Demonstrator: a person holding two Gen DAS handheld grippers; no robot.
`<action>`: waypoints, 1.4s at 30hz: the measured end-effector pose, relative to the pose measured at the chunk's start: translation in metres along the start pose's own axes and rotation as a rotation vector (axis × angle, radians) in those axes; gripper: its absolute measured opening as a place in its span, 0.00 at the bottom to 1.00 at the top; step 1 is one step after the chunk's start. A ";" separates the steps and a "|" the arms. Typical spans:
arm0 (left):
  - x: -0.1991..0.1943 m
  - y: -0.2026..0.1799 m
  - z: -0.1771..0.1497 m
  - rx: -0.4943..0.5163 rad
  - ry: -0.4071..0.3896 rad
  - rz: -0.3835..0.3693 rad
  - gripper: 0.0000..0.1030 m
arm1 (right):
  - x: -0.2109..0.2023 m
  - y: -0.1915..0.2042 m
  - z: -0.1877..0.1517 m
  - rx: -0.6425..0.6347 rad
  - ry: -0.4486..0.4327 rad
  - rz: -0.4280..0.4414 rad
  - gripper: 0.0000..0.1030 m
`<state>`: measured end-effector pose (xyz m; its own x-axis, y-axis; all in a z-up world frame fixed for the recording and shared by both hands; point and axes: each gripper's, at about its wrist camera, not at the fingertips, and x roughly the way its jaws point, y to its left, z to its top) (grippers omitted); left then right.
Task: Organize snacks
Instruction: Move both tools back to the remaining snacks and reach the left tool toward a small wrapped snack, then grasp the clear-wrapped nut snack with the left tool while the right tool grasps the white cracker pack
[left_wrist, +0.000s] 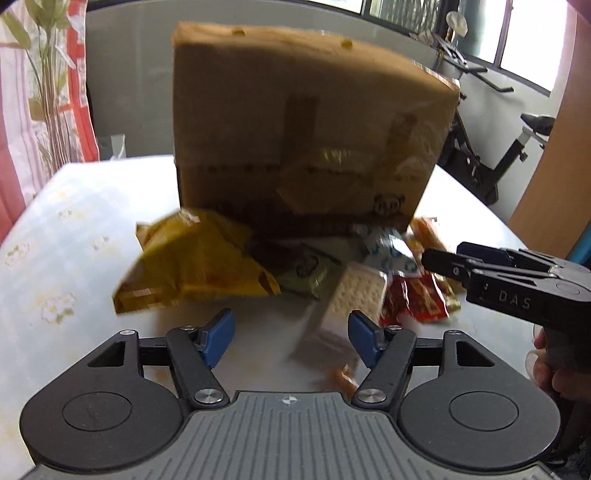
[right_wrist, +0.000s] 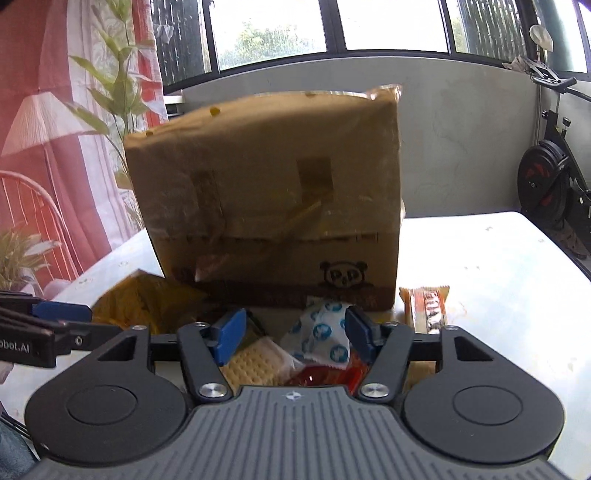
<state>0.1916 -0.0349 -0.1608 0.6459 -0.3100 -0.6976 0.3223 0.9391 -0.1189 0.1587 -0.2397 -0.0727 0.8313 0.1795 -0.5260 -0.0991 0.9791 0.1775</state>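
Left wrist view: snacks heaped at frame centre on the pale table (left_wrist: 74, 229), against the foot of a tall cardboard box (left_wrist: 295, 129). We note a yellow crisp bag (left_wrist: 192, 266) at centre left, a clear-wrapped cracker pack (left_wrist: 356, 291) at centre, red sachets (left_wrist: 413, 299) to its right. Left gripper (left_wrist: 291, 332) stands parted, nothing between its blue pads; the cracker pack lies just beyond. Right gripper (right_wrist: 291, 334) likewise unclenched, a white-and-blue wrapped sweet (right_wrist: 325, 332) apparently beyond its pads (blur makes contact hard to judge). Crackers look light, brittle, slippery in film: pinch the long edges gently. Crisp bag is puffy; take its sealed end.
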 end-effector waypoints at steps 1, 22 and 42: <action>0.003 0.000 -0.006 -0.002 0.016 -0.013 0.62 | -0.001 -0.001 -0.004 0.002 0.007 -0.001 0.56; 0.027 -0.022 -0.037 0.059 0.137 -0.086 0.22 | 0.007 -0.009 -0.019 0.011 0.034 0.036 0.54; -0.003 0.012 -0.025 -0.076 -0.024 -0.025 0.19 | 0.026 0.013 -0.016 -0.013 0.162 0.124 0.54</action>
<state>0.1759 -0.0193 -0.1780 0.6551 -0.3366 -0.6764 0.2859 0.9392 -0.1904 0.1708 -0.2207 -0.0974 0.7134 0.3105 -0.6282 -0.2030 0.9496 0.2388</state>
